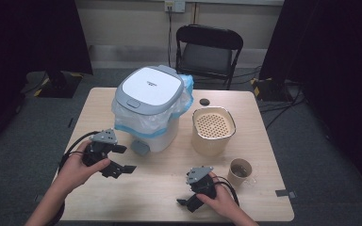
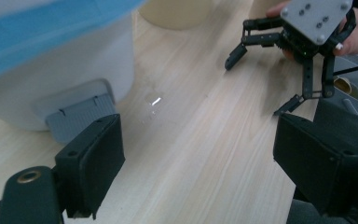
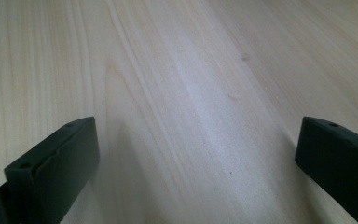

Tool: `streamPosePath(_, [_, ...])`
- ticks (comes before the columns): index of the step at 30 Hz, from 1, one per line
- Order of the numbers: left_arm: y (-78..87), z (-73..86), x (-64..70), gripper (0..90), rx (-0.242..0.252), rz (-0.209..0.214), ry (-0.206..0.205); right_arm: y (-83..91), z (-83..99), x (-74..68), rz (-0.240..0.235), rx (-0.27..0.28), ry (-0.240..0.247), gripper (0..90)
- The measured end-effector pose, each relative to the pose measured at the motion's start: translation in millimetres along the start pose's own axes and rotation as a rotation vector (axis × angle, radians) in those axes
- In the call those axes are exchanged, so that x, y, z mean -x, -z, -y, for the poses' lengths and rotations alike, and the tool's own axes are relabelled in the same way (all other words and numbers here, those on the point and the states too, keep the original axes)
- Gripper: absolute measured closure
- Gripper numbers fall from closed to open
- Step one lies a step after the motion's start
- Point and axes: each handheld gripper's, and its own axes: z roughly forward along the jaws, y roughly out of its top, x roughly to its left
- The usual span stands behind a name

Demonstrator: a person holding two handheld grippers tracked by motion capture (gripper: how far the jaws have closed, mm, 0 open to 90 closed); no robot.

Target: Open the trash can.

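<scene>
We work at a pale wooden table, and the largest thing on it is a white pedal bin with a grey lid and a blue plastic liner bag bunched under the rim; it stands left of centre, lid down. Its grey foot pedal juts toward us at the base, and in the left gripper view it sits just beyond one jaw. To the right of the bin stands a cream tub with a perforated insert, then a small brown paper cup near the table's right front, with something unclear inside.

Our left gripper hangs near the pedal with its jaws spread wide and nothing between them. Our right gripper is low over bare wood at the front edge, jaws likewise wide apart and empty, well short of the cup.

We judge this an opening stage: nothing is grasped. The next move probably calls for the left gripper to press the pedal and raise the lid, while the right one turns toward the cup and closes gently on its thin wall.
</scene>
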Motion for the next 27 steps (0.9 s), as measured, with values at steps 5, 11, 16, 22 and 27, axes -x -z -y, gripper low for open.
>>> streamPosePath(5, [9.4, -10.3, -0.5, 15.9, -0.003, -0.019, -0.001, -0.1, 0.0, 0.2, 0.001, 0.001, 0.002, 0.0])
streamPosePath(11, [18.0, -21.7, 0.7, 15.9, -0.012, -0.036, -0.002, -0.1, 0.0, 0.2, 0.000, 0.002, 0.002, 0.0])
streamPosePath(16, [23.7, -30.6, 1.4, 16.1, -0.006, -0.042, -0.003, -0.1, 0.0, 0.2, 0.000, 0.001, 0.002, 0.0])
streamPosePath(22, [30.2, -41.5, 2.3, 16.1, 0.006, -0.046, 0.002, -0.1, 0.0, 0.1, 0.000, 0.001, 0.001, 0.0])
streamPosePath(27, [37.1, -47.9, 0.2, 19.9, 0.010, -0.053, 0.015, -0.1, 0.0, 0.2, 0.001, 0.001, 0.003, 0.0])
